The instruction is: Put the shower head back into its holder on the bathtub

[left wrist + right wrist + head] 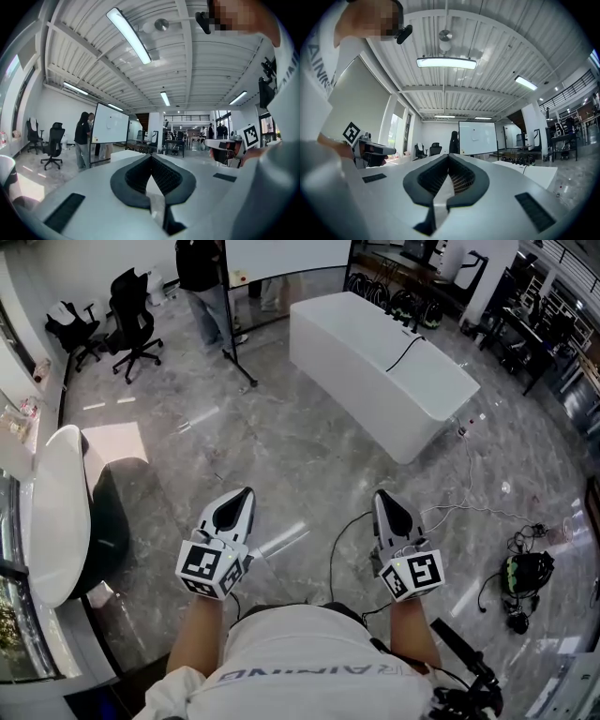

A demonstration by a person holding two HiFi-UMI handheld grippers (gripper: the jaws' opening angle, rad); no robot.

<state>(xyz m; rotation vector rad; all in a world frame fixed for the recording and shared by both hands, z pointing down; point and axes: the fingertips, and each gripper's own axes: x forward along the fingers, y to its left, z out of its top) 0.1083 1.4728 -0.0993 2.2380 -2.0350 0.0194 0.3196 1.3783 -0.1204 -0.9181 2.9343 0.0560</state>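
Jaws on both my grippers are closed tip to tip with nothing between them. Left gripper point(246, 493) and right gripper point(382, 494) are held level side by side in front of my chest, well apart from the bathtub point(347, 381).

Tub is white and freestanding. In the head view its long axis runs diagonally from upper left to lower right.

Shower head is too small to resolve. All I get is its black hose point(405, 352), starting at the dark fittings point(412, 324) on the far long rim. It runs across the tub's short axis toward me and ends about mid-width. Can't tell whether the head sits at that end, or which way it points.

Grey marble floor point(309, 456) lies between me and the tub.
- Left of the tub: whiteboard point(281, 254) on a stand, with a person point(200, 277) next to it.
- Further left: black office chairs point(131, 320).
- By the tub's near end: loose white cable point(469, 502) on the floor.
- Far right: black-and-green gear point(527, 573).
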